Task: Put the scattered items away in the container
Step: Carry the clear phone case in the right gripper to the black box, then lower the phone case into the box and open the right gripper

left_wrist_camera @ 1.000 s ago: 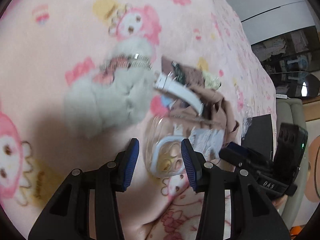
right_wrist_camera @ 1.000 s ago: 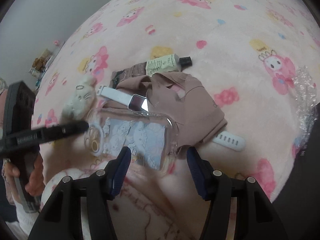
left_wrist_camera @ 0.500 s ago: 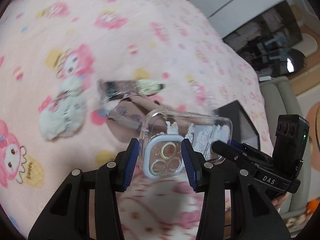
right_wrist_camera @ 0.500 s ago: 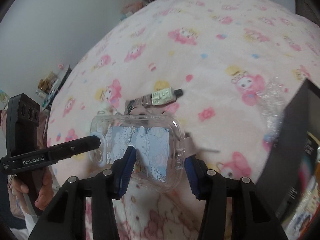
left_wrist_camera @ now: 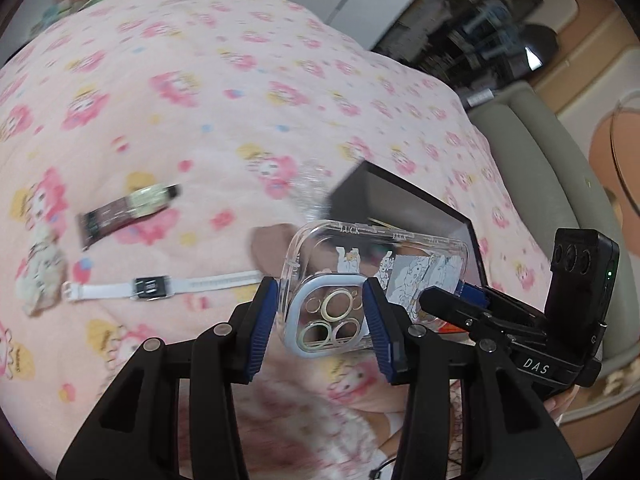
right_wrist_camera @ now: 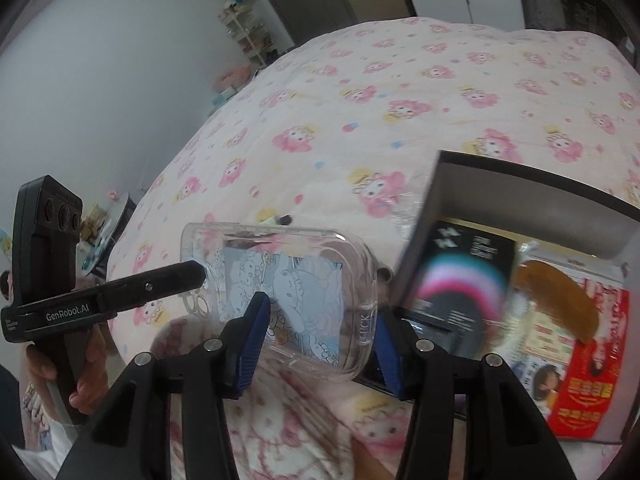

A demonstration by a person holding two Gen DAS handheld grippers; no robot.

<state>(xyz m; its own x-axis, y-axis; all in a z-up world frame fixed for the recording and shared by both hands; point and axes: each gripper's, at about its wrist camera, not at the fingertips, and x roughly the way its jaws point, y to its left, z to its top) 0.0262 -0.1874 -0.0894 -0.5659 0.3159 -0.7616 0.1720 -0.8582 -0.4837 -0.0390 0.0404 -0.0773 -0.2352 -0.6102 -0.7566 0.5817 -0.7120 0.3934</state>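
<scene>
Phone case (left_wrist_camera: 376, 280): clear, with cartoon prints and a pale blue camera ring, held up off the bed between both grippers, beside the near wall of the box.
Left gripper (left_wrist_camera: 320, 320): blue pads pinching the camera end of the case, one on each long edge.
Right gripper (right_wrist_camera: 316, 340): pinching the other end of the case across its width; its jaws have just been shifting, closing and then easing a little, with the case between them.
Box (right_wrist_camera: 536, 184): black, open-topped, sitting on the bed; inside I can see a dark card with a pink-and-white arc, a brown comb and a red printed packet.
Blanket (left_wrist_camera: 240, 92): pink fleece with cartoon figures, covering the bed.
Watch (left_wrist_camera: 150, 288): white strap, dark face, lying flat on the blanket left of the case.
Tube (left_wrist_camera: 128, 208): dark and pale green, lying further back, apart from the watch.
Plush toy (left_wrist_camera: 38, 276): small, pale, blurred, at the left by the end of the watch strap.
Hand (right_wrist_camera: 90, 380): wrapped round the left gripper's handle.
</scene>
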